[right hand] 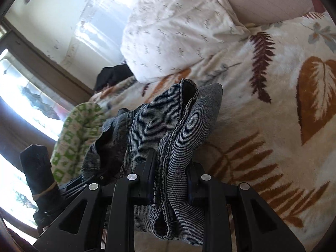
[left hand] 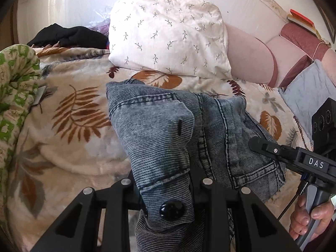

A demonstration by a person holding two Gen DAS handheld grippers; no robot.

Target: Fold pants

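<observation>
While both grippers tip down toward the bed [left hand: 69, 147], we see each one clamped on the pants [left hand: 159, 130]. Our left gripper [left hand: 166, 189] pinches the waistband by the black button [left hand: 171, 209], denim bunched between its jaws. Our right gripper [right hand: 173, 174] squeezes a folded, seamed edge of the same pants, its jaws pressed tight against the cloth. From the left view, the right gripper enters at 3 o'clock, its tip buried in the denim near a back pocket, with a hand [left hand: 310, 216] wrapped round its handle at 4 o'clock (only the fingers show). The pants hang between the two grippers over the leaf-print blanket, in front of the pillow [left hand: 168, 35] at 12 o'clock. Both pairs of pads are hidden by cloth. Right-view edges are blurred, and the pants' lower end runs under the gripper frame at 6 o'clock.
</observation>
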